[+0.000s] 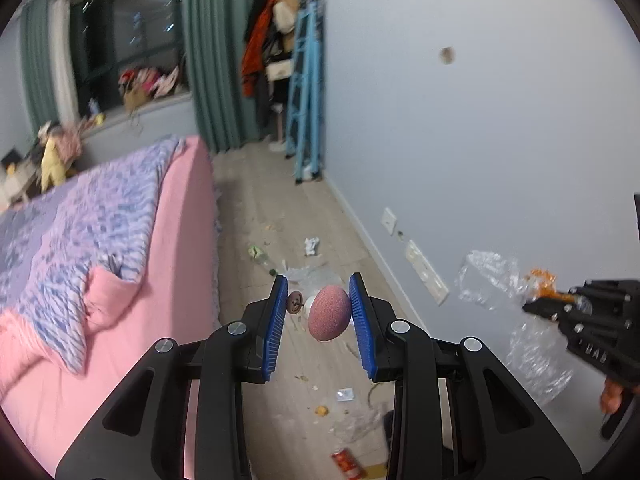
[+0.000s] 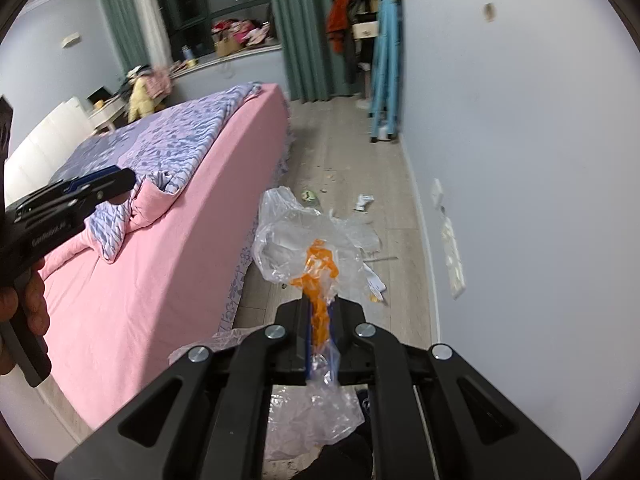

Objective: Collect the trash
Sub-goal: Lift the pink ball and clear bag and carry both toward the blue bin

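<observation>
left gripper [image 1: 319, 312]: black frame, ribbed blue pads [image 1: 276, 332]. jaws closed on a rounded, matte pink cap-shaped object [image 1: 329, 312] with a grainy surface; both pads appear to touch it, and it is held above the floor.

right gripper [image 2: 320, 312]: jaws clamped on a crinkled clear plastic bag [image 2: 304, 236] with orange drawstring strips [image 2: 318, 276]. the film billows ahead of the jaws and hangs below them.

remaining litter on the pale plank floor [image 1: 256, 200], between the pink bed [image 1: 132, 300] and the grey wall [image 1: 480, 120]: crumpled white wrapper [image 1: 312, 245], green bottle [image 1: 258, 254], red can [image 1: 346, 462], small flat packet [image 1: 345, 394], scattered crumbs.
</observation>
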